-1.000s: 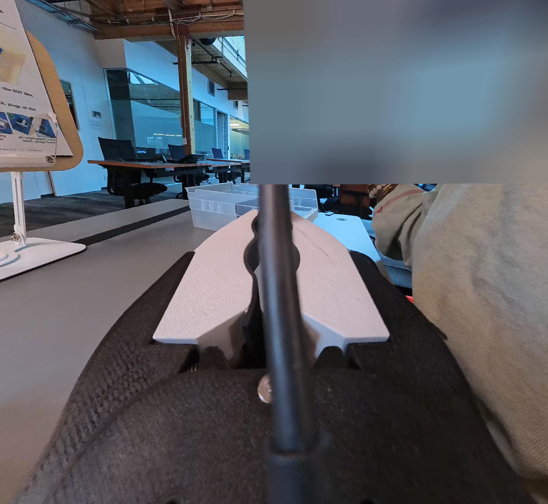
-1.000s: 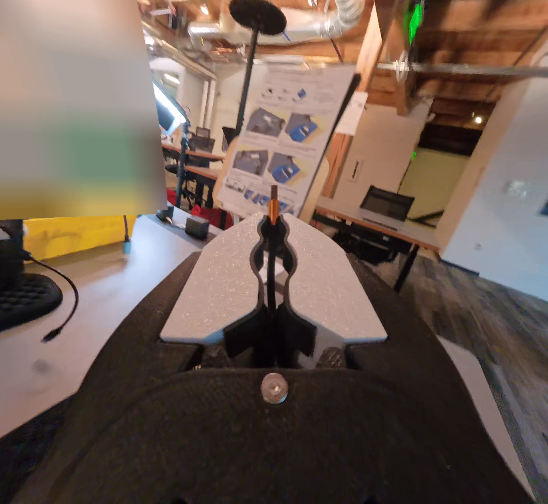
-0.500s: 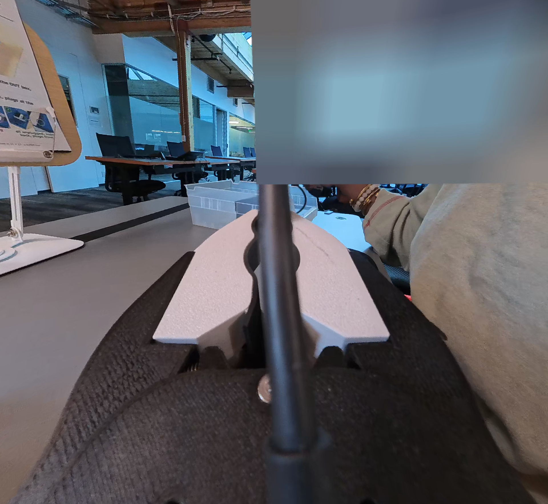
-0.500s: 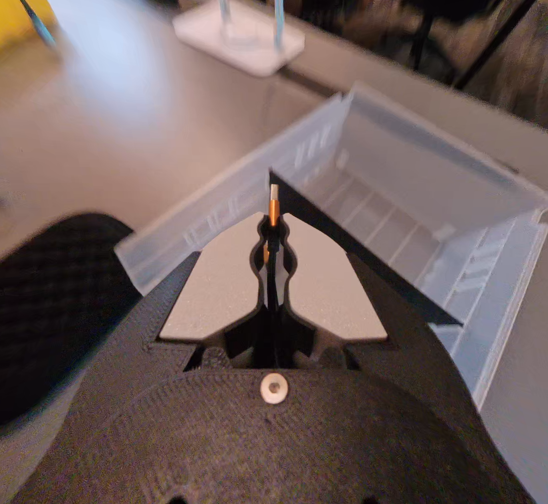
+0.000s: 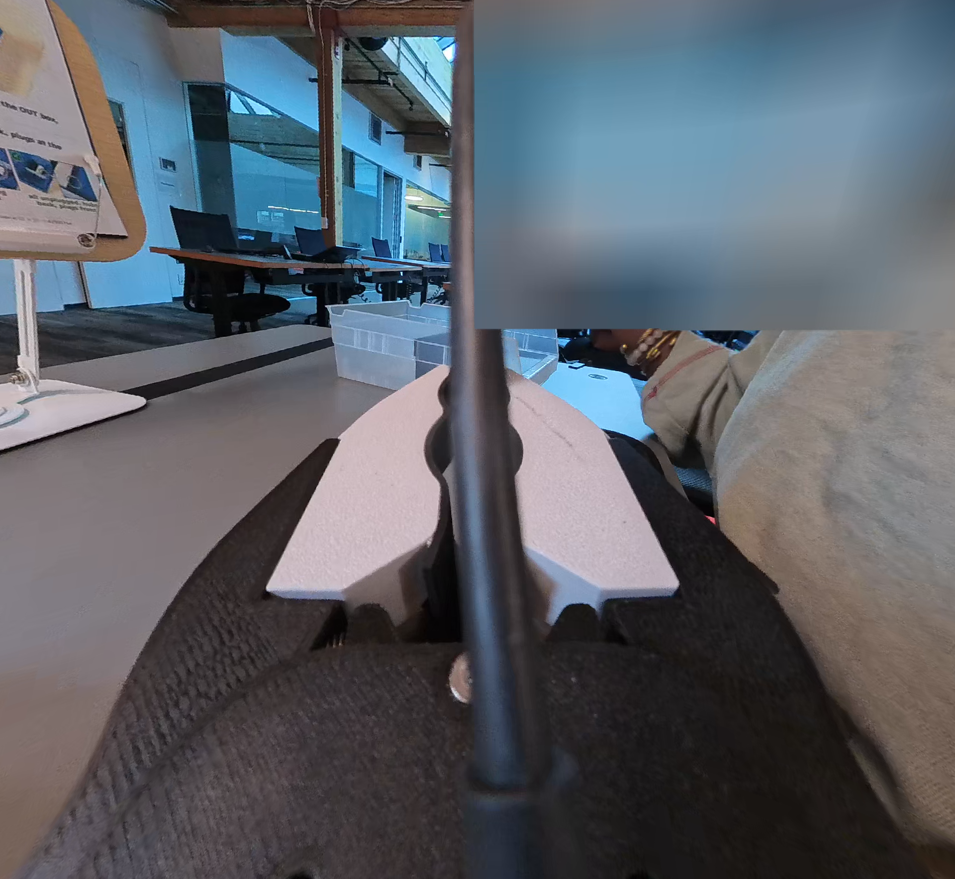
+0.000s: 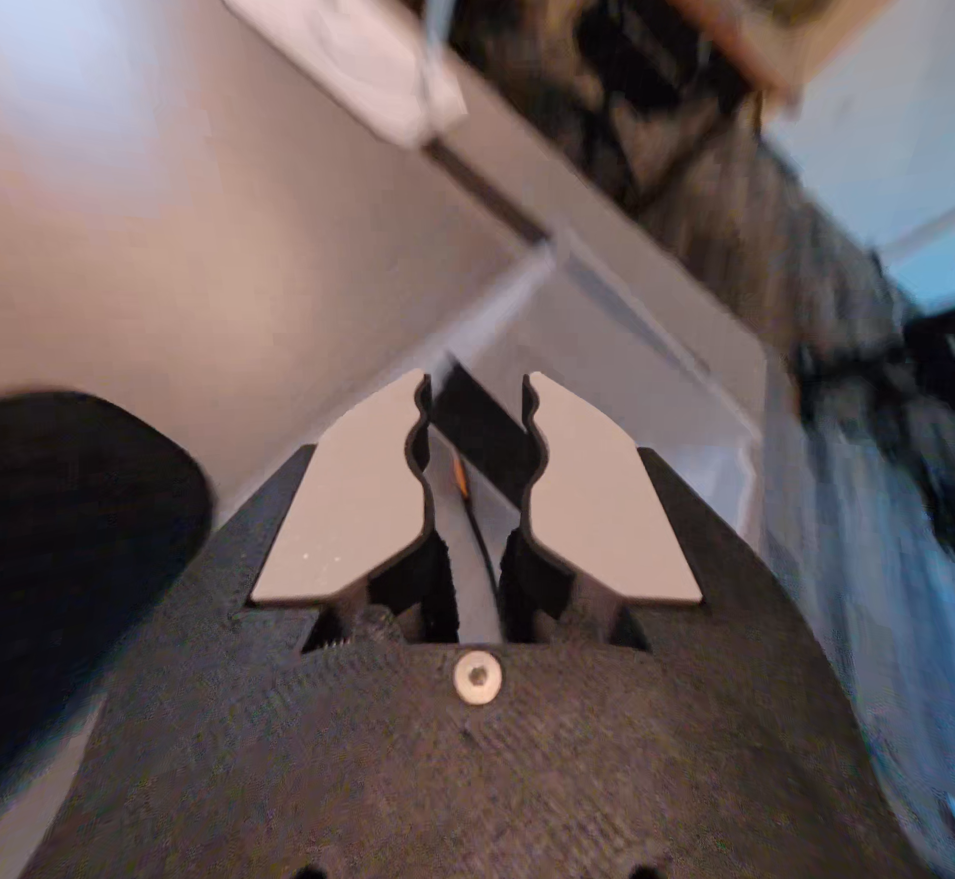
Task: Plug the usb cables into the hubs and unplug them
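Observation:
My right gripper (image 6: pixel 478 378) is open above a clear plastic bin (image 6: pixel 646 337) with a black divider (image 6: pixel 480 430). A USB cable with an orange plug (image 6: pixel 460 479) and a thin black cord lies loose between the spread fingers, below them, inside the bin. The view is blurred by motion. My left gripper (image 5: pixel 473 378) is low over the grey table (image 5: pixel 155 492), its white fingers (image 5: pixel 382 492) together and nothing seen between them. A dark rod (image 5: pixel 480 570) stands upright right in front of the camera and hides the gap. No hub is in view.
A clear bin (image 5: pixel 377 353) stands on the table beyond the left gripper. A white sign stand (image 5: pixel 51 404) is at the left. A person's grey sleeve (image 5: pixel 827 492) fills the right. A black rounded object (image 6: pixel 77 518) lies left of the right gripper.
My right gripper swung down from facing the room to over the clear bin, then opened and let go of the orange-plug cable. The left gripper has barely moved.

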Demonstrator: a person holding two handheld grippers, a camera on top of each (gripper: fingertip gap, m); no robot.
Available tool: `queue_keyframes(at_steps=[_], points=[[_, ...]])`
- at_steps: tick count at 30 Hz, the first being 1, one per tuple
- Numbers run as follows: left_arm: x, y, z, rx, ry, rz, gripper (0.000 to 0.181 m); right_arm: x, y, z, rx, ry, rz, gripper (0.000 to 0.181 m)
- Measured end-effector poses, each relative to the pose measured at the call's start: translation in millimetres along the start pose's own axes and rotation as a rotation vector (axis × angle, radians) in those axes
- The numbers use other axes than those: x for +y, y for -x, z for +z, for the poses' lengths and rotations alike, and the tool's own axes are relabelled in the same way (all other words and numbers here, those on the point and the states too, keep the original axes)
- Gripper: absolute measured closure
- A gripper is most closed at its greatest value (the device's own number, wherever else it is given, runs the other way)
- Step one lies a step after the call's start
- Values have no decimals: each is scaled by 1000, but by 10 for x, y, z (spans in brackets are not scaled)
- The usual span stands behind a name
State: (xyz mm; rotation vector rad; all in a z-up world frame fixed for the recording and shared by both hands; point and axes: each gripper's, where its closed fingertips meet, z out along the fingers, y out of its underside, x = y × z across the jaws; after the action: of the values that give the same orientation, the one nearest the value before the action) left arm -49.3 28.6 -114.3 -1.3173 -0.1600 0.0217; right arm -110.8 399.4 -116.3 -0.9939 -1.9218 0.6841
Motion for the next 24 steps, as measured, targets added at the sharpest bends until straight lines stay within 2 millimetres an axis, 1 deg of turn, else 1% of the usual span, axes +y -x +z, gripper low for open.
queue_keyframes(at_steps=[1, 2, 3, 4, 5, 6, 7, 8, 9, 10, 11, 13, 14, 15, 24], points=[[2, -1, 1, 1, 1, 0, 169, -326, 189, -102, -53, -145, -6, 151], [3, -2, 3, 1, 2, 1, 169, -658, 443, -221, -135, -295, -18, 154], [5, -2, 4, 1, 4, 2, 169, -958, 754, -339, -243, -430, -37, 155], [8, -4, 7, 3, 6, 2, 169, -1196, 1104, -437, -370, -530, -63, 155], [12, -2, 9, 3, 9, 1, 169, -1367, 1475, -502, -508, -592, -94, 155], [15, -4, 11, 5, 11, 1, 169, -1480, 1848, -533, -647, -622, -126, 155], [19, -12, 14, 9, 14, 5, 169, -1549, 2196, -535, -775, -628, -153, 156], [23, -27, 17, 16, 19, 13, 169, -1583, 2503, -507, -881, -614, -175, 158], [30, -46, 22, 23, 25, 23, 169, -1587, 2762, -458, -965, -584, -200, 160], [39, -62, 28, 28, 32, 34, 169, -1566, 2972, -393, -1022, -544, -235, 160], [47, -78, 33, 34, 38, 44, 169, -1531, 3128, -318, -1053, -504, -278, 160], [57, -97, 37, 40, 45, 58, 169, -1470, 3325, -192, -1092, -451, -332, 161], [60, -101, 38, 42, 47, 59, 169, -1452, 3382, -159, -1113, -436, -336, 165], [64, -107, 39, 45, 48, 60, 169, -1444, 3415, -147, -1130, -432, -330, 173], [93, -141, 50, 72, 67, 64, 169, -1414, 3465, -159, -1166, -493, -299, 173]])
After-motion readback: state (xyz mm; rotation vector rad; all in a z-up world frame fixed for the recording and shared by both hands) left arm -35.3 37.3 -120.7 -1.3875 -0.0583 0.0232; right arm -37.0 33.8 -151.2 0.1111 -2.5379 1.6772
